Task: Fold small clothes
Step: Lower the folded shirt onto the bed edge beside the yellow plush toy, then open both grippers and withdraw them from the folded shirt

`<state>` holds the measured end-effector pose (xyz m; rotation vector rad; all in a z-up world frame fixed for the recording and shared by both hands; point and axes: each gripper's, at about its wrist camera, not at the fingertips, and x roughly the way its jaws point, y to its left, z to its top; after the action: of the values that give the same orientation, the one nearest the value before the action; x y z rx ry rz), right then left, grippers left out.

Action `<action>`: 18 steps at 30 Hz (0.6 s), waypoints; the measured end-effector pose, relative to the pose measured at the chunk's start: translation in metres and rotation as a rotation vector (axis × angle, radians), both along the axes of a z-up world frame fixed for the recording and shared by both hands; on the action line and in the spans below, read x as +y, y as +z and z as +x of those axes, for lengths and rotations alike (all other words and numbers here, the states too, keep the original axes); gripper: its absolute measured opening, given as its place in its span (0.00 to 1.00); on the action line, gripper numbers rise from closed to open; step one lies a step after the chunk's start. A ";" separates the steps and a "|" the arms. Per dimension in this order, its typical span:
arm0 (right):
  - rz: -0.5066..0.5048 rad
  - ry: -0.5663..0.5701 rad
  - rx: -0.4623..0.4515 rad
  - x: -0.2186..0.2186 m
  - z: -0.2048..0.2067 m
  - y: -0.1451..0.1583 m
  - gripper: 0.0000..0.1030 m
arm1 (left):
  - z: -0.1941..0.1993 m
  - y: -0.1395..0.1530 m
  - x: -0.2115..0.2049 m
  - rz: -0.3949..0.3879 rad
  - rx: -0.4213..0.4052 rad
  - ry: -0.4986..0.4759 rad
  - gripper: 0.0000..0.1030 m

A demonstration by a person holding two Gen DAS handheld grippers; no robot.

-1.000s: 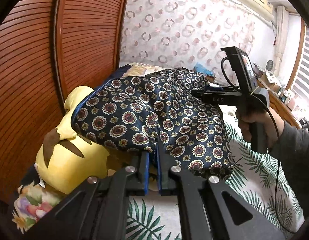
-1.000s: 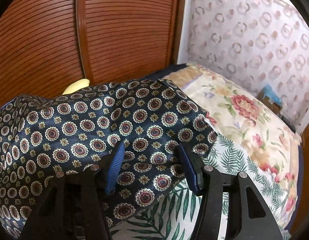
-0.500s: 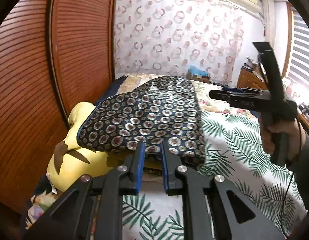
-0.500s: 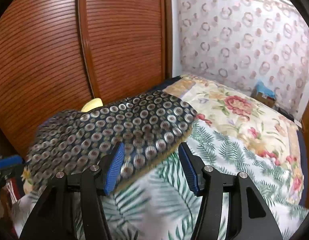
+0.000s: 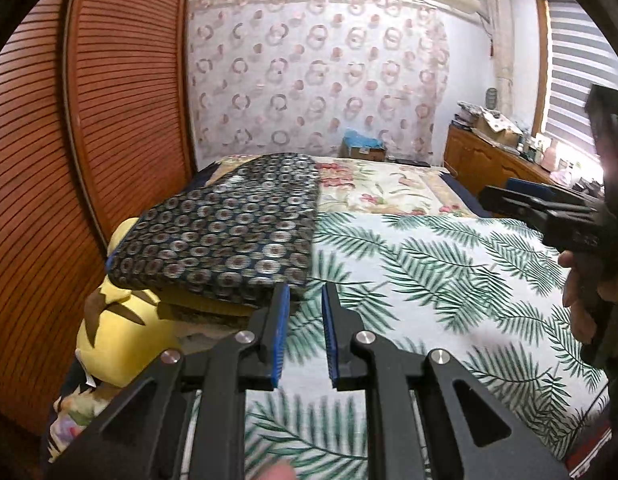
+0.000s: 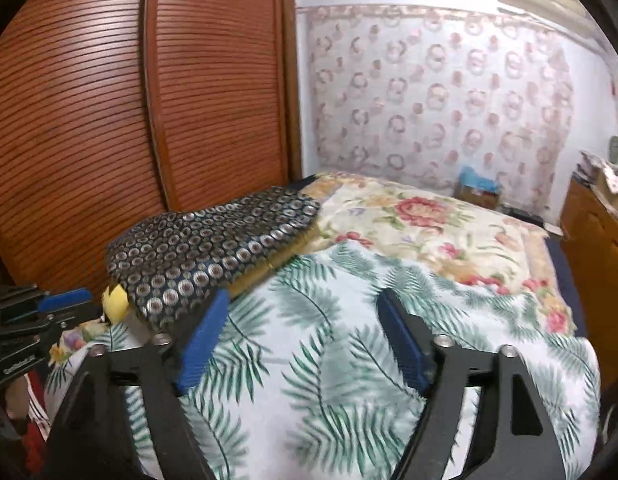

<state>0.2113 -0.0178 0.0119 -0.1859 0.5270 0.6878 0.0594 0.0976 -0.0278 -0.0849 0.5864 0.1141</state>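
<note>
Currently the folded garment [image 5: 225, 236], a dark cloth printed with round medallions, lies flat on top of a stack at the left side of the bed, beside the slatted wooden wardrobe doors [image 5: 121, 92]. Yellow fabric edges show beneath it in the right wrist view, so it rests on other folded pieces. A yellow plush toy [image 5: 117, 336] sits under and in front of the stack, at the bed's near left corner.

Left gripper [image 5: 305, 332]: the jaws stand slightly apart with a narrow gap between the blue pads. Nothing is between them. The left pad tip overlaps the garment's near right corner in the picture; contact cannot be confirmed.

Right gripper [image 6: 305, 344]: the jaws are opening and stand wide apart. Nothing is between them; only the bedspread shows in the gap. The left pad tip lies just beside the garment's near edge.

A palm-leaf bedspread [image 5: 429, 264] covers the near half of the bed; a floral quilt [image 5: 385, 192] covers the far half. A person's hand [image 5: 581, 300] holds the right gripper's handle at the right edge of the left wrist view. A ring-patterned curtain [image 5: 317, 76] hangs behind the bed.
</note>
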 end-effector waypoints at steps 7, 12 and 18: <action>0.013 -0.135 -0.015 -0.060 -0.037 0.003 0.85 | 0.000 0.006 -0.040 -0.002 -0.019 -0.076 0.18; 0.036 -0.230 -0.016 -0.100 -0.058 0.005 0.85 | 0.000 0.012 -0.063 -0.015 -0.025 -0.111 0.19; 0.042 -0.314 -0.021 -0.134 -0.076 0.006 0.85 | 0.002 0.025 -0.084 -0.009 -0.044 -0.140 0.19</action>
<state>0.1353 -0.1519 0.0183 -0.0685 0.5080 0.3906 0.0612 0.0134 -0.0026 -0.0549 0.5471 -0.0261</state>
